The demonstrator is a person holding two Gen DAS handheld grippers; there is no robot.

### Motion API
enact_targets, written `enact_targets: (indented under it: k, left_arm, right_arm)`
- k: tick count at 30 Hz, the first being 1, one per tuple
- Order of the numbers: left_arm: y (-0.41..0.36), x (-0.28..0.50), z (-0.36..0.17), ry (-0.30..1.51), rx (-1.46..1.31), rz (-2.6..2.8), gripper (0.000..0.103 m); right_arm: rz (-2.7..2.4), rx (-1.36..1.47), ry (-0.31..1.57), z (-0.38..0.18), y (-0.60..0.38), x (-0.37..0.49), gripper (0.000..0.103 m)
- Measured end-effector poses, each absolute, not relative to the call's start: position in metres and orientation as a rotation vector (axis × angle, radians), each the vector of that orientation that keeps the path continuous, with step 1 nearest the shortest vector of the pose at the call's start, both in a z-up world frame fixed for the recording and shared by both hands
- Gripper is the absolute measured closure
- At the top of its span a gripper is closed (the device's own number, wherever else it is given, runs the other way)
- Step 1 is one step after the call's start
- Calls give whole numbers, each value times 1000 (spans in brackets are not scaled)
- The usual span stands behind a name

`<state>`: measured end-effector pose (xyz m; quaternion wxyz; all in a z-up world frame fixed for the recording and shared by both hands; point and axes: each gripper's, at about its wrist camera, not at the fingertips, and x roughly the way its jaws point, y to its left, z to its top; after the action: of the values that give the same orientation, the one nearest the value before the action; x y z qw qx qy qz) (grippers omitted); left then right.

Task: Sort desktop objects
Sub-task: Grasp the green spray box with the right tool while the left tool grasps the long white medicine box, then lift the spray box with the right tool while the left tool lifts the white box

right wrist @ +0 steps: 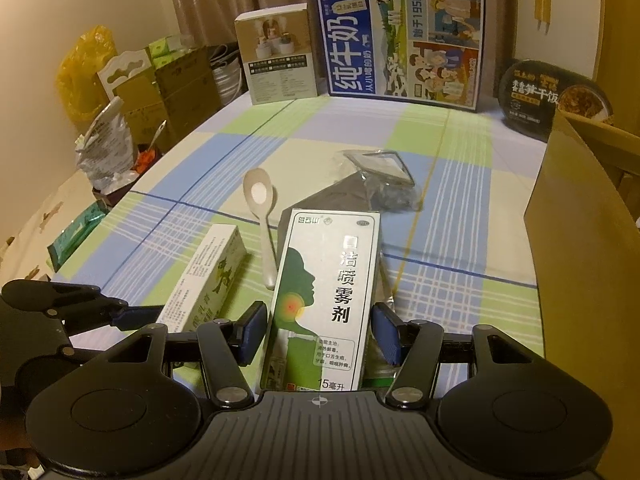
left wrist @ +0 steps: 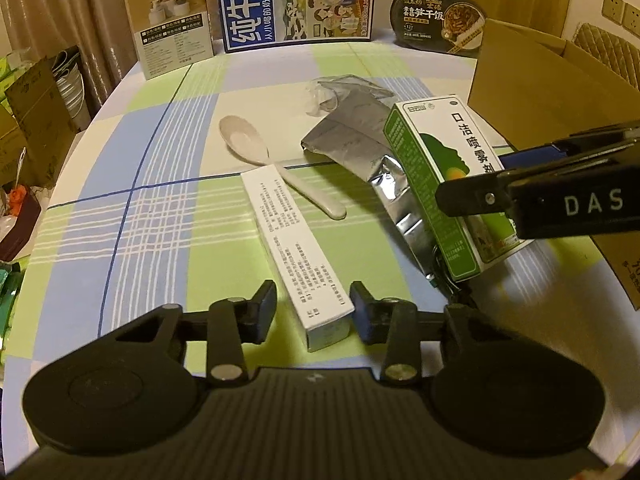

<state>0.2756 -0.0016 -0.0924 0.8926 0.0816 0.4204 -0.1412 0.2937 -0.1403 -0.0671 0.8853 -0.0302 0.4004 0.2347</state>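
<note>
Your left gripper (left wrist: 313, 312) straddles the near end of the long white cardboard box (left wrist: 294, 250) at lower centre, pads not quite touching. Your right gripper (right wrist: 319, 334) clamps the green-and-white spray carton (right wrist: 320, 300) mid-frame. Beyond lie a white plastic spoon (left wrist: 248, 140) and crumpled silver foil pouch (left wrist: 352, 140).

Right gripper (right wrist: 319, 334) fingers clamp the green spray box (right wrist: 320, 300); white spoon (right wrist: 262, 216) just left of the box; cardboard box (right wrist: 580, 248) well right.
</note>
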Motion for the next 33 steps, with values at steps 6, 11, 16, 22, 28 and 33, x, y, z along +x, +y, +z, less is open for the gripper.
enact_targets:
  k: [6, 11, 16, 22, 28, 33]
  left_arm:
    - [5, 274, -91, 879, 164, -296, 77]
    - [11, 262, -84, 876, 162, -308, 82]
    - [13, 234, -81, 882, 151, -337, 82]
    - [13, 198, -82, 891, 177, -373, 82]
    - [19, 190, -82, 896, 165, -363, 81]
    - [20, 194, -82, 886, 147, -349, 65]
  right_arm:
    - [486, -70, 831, -66, -140, 293, 49]
    - [497, -65, 826, -59, -142, 280, 50]
    - [490, -71, 838, -56, -151, 262, 50]
    - [460, -81, 839, -48, -165, 238, 50]
    - [452, -138, 879, -54, -164, 228, 51]
    - [455, -153, 915, -67, -163, 232, 49]
